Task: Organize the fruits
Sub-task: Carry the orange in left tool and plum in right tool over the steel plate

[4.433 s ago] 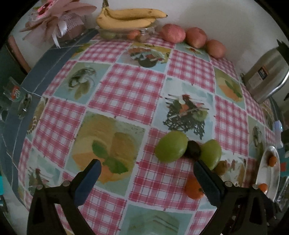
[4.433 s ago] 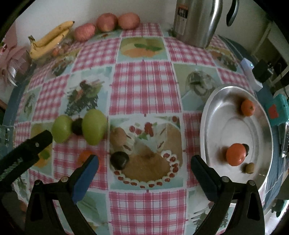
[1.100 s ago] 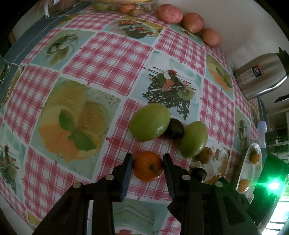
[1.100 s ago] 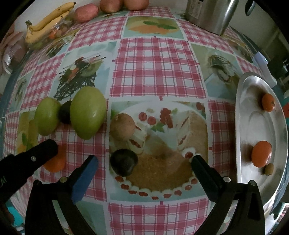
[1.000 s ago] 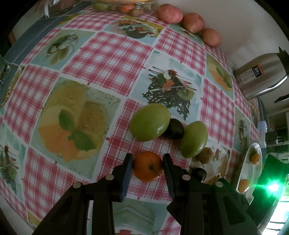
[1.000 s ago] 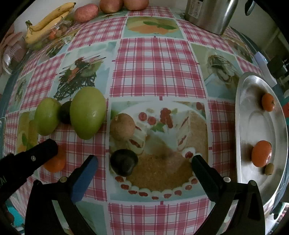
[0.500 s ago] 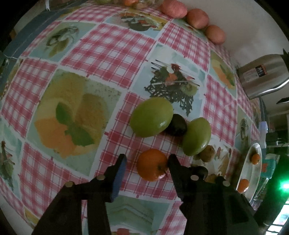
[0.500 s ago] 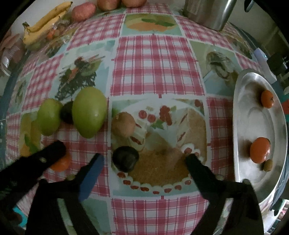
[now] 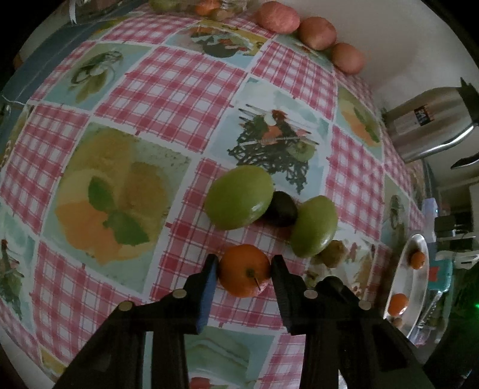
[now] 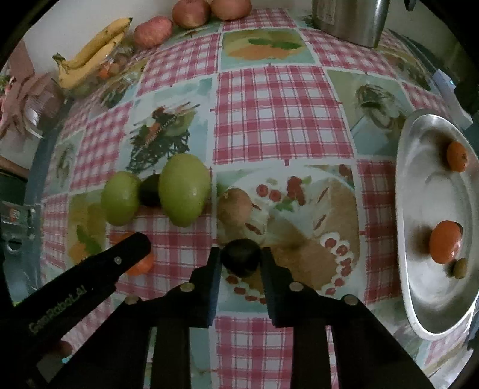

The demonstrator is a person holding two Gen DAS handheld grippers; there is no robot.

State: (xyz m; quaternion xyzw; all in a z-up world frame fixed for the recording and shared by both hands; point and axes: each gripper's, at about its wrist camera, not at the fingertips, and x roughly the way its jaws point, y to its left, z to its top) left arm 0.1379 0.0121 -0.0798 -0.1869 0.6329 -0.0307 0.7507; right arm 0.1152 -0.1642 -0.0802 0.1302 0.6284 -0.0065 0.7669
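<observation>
An orange [image 9: 244, 270] lies on the checked tablecloth, and my left gripper [image 9: 244, 266] is closing on it, both pads pressed against its sides. In the right wrist view, my right gripper [image 10: 241, 257] is shut on a small dark round fruit [image 10: 241, 261]. Just beyond lie two green fruits [image 10: 182, 188] [image 10: 119, 197] with another dark fruit [image 10: 149, 190] between them, and a brown fruit [image 10: 235, 206]. The left gripper's finger [image 10: 131, 248] covers part of the orange [image 10: 140, 264]. A steel plate [image 10: 419, 284] at the right holds two oranges [image 10: 445, 245] [image 10: 456, 155] and a small olive-coloured fruit [image 10: 459, 267].
A steel kettle [image 10: 350, 18] stands at the back right. Three reddish round fruits [image 9: 317, 33] line the far wall. Bananas [image 10: 89, 54] rest on a glass bowl at the back left. The table's edge runs close along the left and the near side.
My right gripper's jaws went from wide open to shut on the dark fruit and rose a little. The left jaws loosened briefly, then closed again on the orange.
</observation>
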